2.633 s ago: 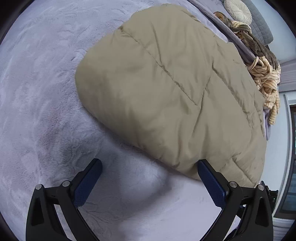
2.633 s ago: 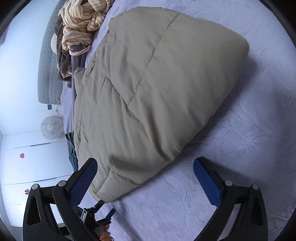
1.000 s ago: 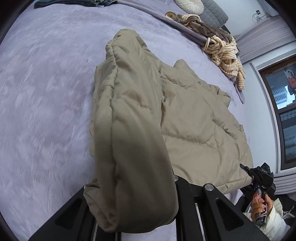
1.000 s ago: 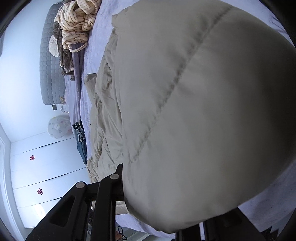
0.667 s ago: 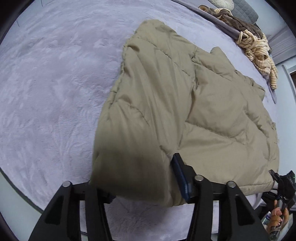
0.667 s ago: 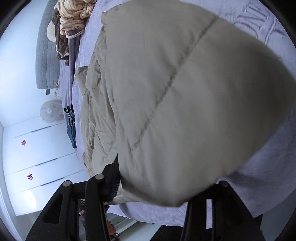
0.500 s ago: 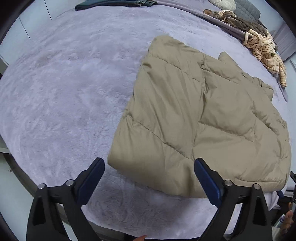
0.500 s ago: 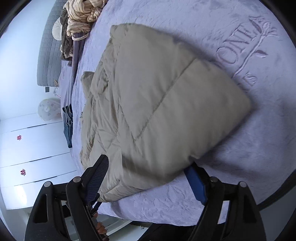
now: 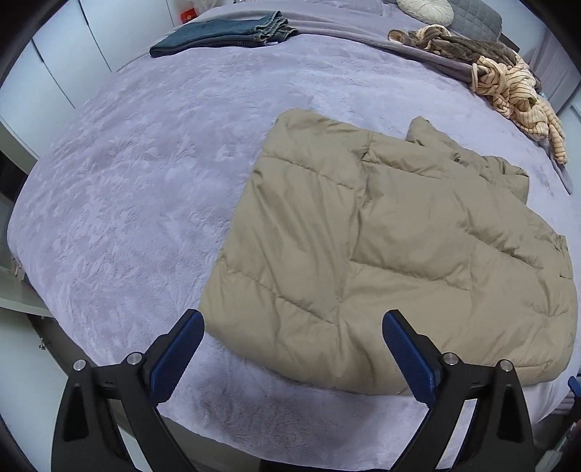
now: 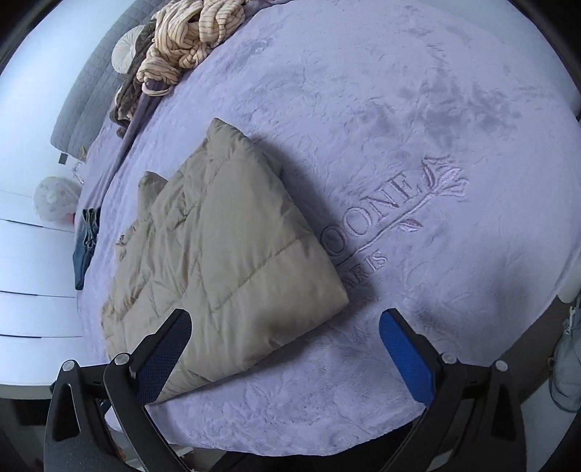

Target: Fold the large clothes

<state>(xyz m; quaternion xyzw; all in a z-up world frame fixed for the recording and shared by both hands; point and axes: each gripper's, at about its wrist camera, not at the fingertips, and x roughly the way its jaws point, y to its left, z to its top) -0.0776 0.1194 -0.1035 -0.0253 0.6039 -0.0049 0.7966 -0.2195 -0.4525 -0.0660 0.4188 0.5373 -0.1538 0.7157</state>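
Note:
A tan quilted puffer jacket (image 9: 392, 247) lies folded flat on the lilac plush bedspread (image 9: 152, 188). It also shows in the right wrist view (image 10: 221, 261), left of centre. My left gripper (image 9: 292, 326) is open and empty, raised above the jacket's near edge. My right gripper (image 10: 285, 326) is open and empty, held above the jacket's near right corner, apart from the fabric.
Folded dark jeans (image 9: 221, 32) lie at the far left of the bed. A pile of striped and brown clothes (image 9: 508, 83) lies at the far right by a round cushion (image 9: 425, 9). The bedspread bears an embossed logo (image 10: 395, 203). White cabinet doors (image 10: 32, 272) stand beyond the bed.
Both grippers were shut on the jacket a second ago, laid it down and opened. Since half a second ago, both have pulled back and up from it.

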